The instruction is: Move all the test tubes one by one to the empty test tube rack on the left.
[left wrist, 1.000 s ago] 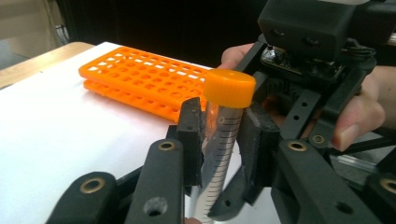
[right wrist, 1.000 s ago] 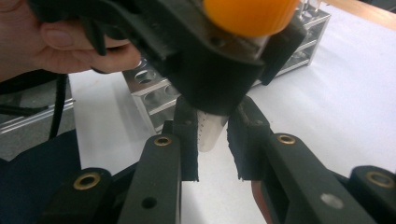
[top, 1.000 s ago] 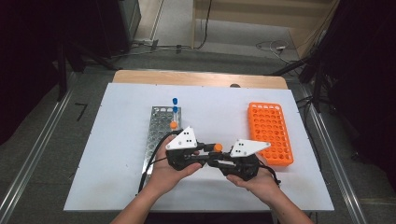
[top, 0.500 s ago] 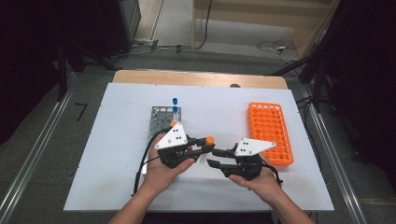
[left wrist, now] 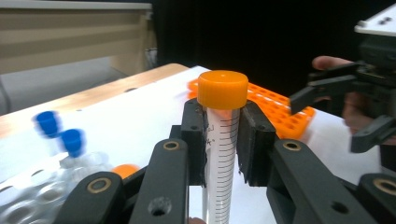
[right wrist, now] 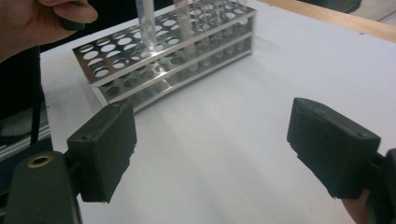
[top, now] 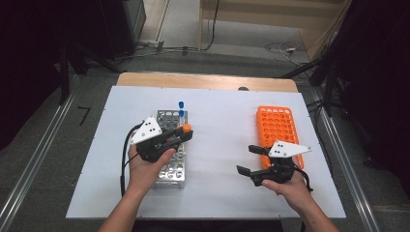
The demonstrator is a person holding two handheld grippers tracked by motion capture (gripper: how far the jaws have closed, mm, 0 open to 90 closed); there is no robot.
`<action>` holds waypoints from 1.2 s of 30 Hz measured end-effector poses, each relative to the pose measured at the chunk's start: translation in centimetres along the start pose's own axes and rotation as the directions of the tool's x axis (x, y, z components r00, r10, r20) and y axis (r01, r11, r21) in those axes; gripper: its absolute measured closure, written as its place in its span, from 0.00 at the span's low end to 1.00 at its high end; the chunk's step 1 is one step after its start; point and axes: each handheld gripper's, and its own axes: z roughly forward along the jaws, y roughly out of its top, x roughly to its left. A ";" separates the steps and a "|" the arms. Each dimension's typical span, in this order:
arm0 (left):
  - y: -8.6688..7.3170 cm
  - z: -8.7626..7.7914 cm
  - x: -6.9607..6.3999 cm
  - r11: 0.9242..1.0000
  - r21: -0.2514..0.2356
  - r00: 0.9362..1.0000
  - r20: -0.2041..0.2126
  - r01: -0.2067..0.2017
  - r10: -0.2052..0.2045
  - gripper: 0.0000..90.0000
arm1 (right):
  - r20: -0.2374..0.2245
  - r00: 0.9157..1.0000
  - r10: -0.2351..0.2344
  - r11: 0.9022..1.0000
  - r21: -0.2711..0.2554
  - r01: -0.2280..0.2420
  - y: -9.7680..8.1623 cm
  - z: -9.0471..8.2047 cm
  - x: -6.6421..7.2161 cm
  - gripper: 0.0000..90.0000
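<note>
White desk (top: 217,193), dark room. My left tongs (left wrist: 223,135) are clamped just under the orange cap of a graduated tube (left wrist: 222,154), above the metal rack (top: 170,169). Light, slick plastic I'd guess, so grip near the cap. Right tongs (right wrist: 224,149) hang apart, empty.

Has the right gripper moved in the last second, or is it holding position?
Yes. In the high view the right gripper has pulled away from the left gripper toward the person, and now sits at the near end of the orange rack, jaws open.
</note>
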 end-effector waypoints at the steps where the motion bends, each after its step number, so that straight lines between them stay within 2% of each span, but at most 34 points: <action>1: -0.1 -0.1 0.2 1.000 -0.006 1.000 -0.011 0.004 -0.005 0.84 | 0.007 1.000 0.009 1.000 -0.001 -0.009 -0.2 -0.3 -0.2 0.15; 6: -0.7 -0.3 1.0 0.999 -0.032 0.998 -0.060 0.031 -0.033 0.84 | 0.044 0.999 0.032 0.999 -0.001 -0.032 -1.4 -1.7 -1.2 0.14; 11: -1.1 -0.1 1.4 0.998 -0.055 0.994 -0.097 0.034 -0.039 0.84 | 0.073 0.995 0.061 0.998 -0.004 -0.061 -2.5 -2.8 -1.9 0.14; 17: -1.5 0.3 1.5 0.997 -0.059 0.993 -0.109 0.040 -0.047 0.84 | 0.101 0.991 0.089 0.996 -0.006 -0.089 -3.2 -3.3 -2.7 0.14; 21: -1.7 0.5 1.4 0.999 -0.040 0.991 -0.127 0.023 -0.028 0.84 | 0.103 0.991 0.090 0.996 -0.006 -0.090 -3.3 -3.2 -2.8 0.14; 25: -1.8 0.3 1.4 0.999 -0.035 0.990 -0.135 0.028 -0.032 0.84 | 0.107 0.990 0.088 0.996 -0.009 -0.088 -3.3 -3.2 -2.9 0.14; 30: -2.1 0.5 1.2 1.000 0.027 0.989 -0.147 0.012 -0.008 0.84 | 0.118 0.988 0.100 0.995 -0.007 -0.100 -3.6 -3.3 -3.2 0.14; 36: -2.1 0.3 1.1 0.999 0.051 0.988 -0.151 0.010 -0.002 0.83 | 0.121 0.987 0.101 0.995 -0.010 -0.101 -3.6 -3.3 -3.3 0.14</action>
